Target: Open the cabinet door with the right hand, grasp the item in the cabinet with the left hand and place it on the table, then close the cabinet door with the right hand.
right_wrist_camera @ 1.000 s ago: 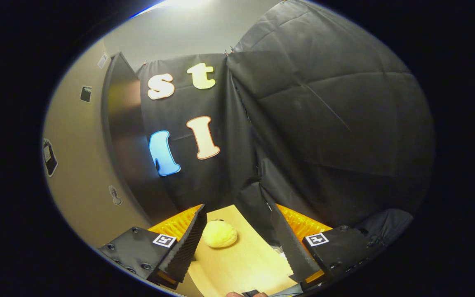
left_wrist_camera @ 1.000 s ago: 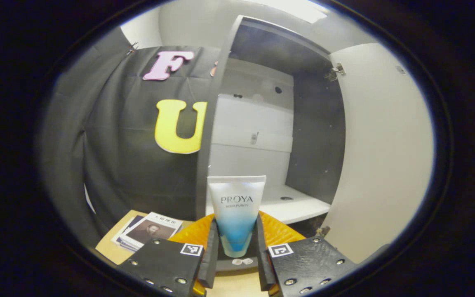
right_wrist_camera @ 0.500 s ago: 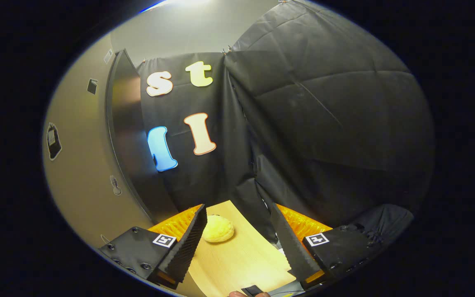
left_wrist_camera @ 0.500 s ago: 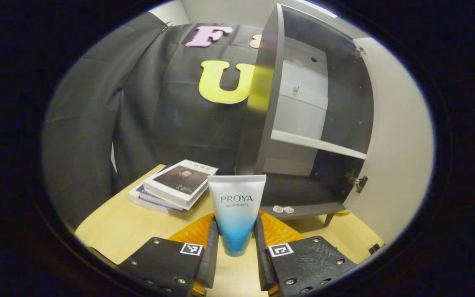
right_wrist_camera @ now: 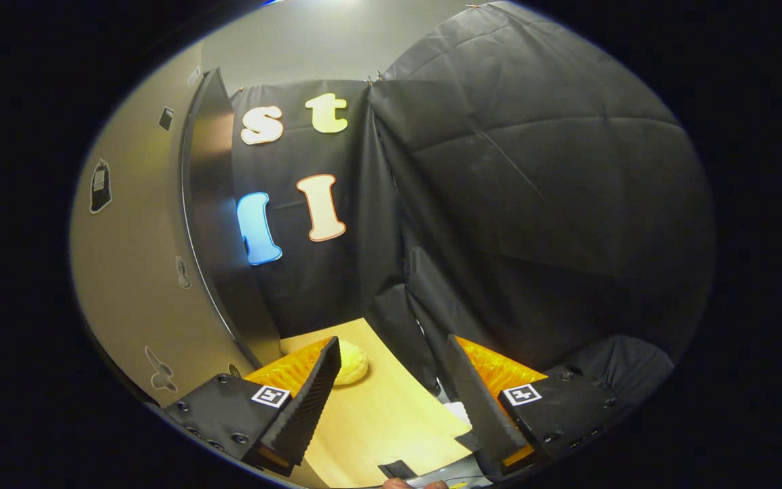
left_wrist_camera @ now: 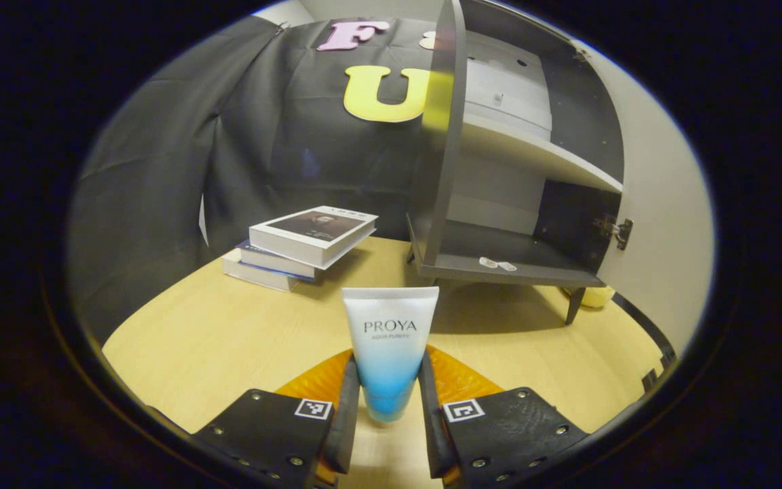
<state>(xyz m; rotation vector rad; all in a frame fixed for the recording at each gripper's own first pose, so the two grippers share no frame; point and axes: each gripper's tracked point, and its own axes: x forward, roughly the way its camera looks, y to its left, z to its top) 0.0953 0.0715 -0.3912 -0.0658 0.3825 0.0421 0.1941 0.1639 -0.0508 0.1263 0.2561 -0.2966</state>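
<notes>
Item: 1 cosmetic tube (left_wrist_camera: 389, 343), white at the flat crimped top shading to blue toward the lower end, held upright between the 2 fingers of the left gripper (left_wrist_camera: 387, 414), which is clamped on the tube's lower blue part, a finger pressing each side. Location: out of the cabinet (left_wrist_camera: 499, 183), above the wooden table (left_wrist_camera: 228, 339), in front of the cabinet's open front; whether its lower end touches the tabletop cannot be told. Handling, judged: light; a soft plastic wall that gives under pressure, so a hard squeeze may dent it or push at the cap; the glossy skin looks slippery, and the taper toward the narrow end could let it slide if the grip loosens. Best hold, judged: low on the body, where the fingers sit now, across the broad faces, with moderate force; the thin crimped edge offers little purchase. Stood on its narrow end it may tip; laying it flat looks safer. Right gripper (right_wrist_camera: 387, 401): fingers spread apart, holding nothing, beside the swung-out cabinet door (right_wrist_camera: 140, 238), above the table with a pale yellow round object (right_wrist_camera: 354, 363) just beyond its fingers. Also present: 1 stack of books (left_wrist_camera: 303, 244) on the table, left of the cabinet; 2 small pale pieces (left_wrist_camera: 496, 263) on the cabinet floor.
</notes>
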